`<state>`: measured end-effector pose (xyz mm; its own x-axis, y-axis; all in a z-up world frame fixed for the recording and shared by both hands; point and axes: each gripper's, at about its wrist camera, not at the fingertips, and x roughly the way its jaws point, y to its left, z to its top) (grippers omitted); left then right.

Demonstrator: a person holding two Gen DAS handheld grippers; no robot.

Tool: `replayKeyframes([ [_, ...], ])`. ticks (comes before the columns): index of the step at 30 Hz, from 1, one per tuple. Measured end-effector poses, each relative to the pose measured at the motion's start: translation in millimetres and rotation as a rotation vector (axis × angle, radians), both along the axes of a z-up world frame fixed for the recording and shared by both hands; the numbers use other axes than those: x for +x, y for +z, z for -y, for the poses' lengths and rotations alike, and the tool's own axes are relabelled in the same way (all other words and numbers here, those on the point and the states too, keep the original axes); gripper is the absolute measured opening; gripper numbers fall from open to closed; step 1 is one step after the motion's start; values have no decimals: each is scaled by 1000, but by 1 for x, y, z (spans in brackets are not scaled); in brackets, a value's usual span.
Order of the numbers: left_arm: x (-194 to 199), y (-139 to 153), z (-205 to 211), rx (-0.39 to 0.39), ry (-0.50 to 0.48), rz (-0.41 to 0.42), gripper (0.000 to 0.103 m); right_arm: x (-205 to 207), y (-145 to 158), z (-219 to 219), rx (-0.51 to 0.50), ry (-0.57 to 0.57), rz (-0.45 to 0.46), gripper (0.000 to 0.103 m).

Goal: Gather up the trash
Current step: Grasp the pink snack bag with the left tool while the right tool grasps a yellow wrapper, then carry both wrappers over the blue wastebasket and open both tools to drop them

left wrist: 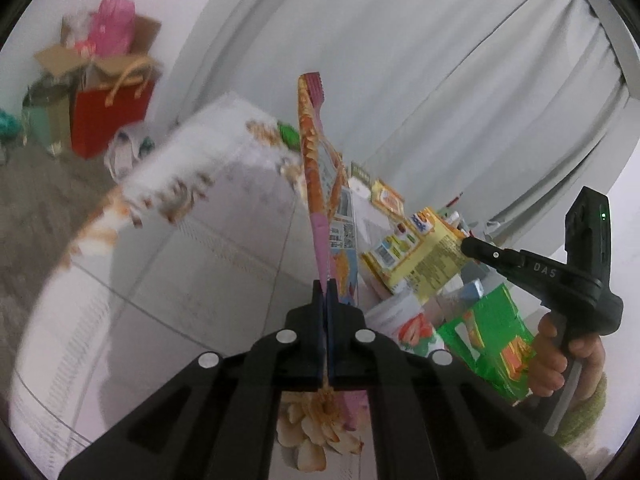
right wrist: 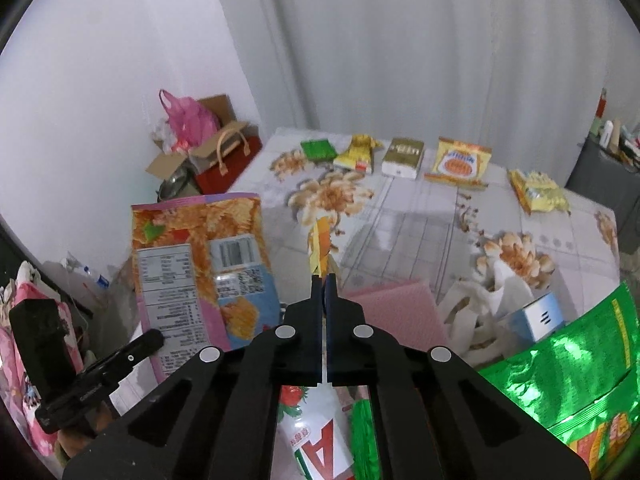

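Left gripper [left wrist: 325, 286] is clamped on the tall pink-and-orange foil snack bag [left wrist: 316, 168], edge-on up centre frame. Right gripper [right wrist: 324, 280] pinches a small yellow-orange wrapper [right wrist: 320, 248], upright at centre, nearer the strewn table [right wrist: 400, 216].

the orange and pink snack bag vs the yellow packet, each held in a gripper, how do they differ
The orange and pink snack bag is the larger; the yellow packet is smaller. The bag is pinched by the left gripper; the packet by the right gripper. The bag hangs flat showing its label panel; the packet looks creased. Both are held up above the floral tablecloth.
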<state>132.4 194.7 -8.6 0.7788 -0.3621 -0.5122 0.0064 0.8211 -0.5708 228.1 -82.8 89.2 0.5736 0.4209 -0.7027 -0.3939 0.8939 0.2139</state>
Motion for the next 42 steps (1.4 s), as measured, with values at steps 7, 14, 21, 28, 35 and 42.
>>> replayKeyframes([
  [7,-11,31,-1,84,49,136,0,-7,26,4,38,-17,94,0],
  [14,-21,57,5,115,61,234,0,-25,53,15,67,-28,174,0],
  [21,-31,79,14,114,44,297,0,-47,78,30,105,-42,238,0],
  [28,-48,107,34,109,-7,361,0,-83,103,61,128,-89,316,0],
  [35,-67,137,76,75,-139,421,0,-134,123,118,149,-209,383,0],
  [42,-70,152,146,39,-334,419,0,-196,120,199,175,-413,419,0],
])
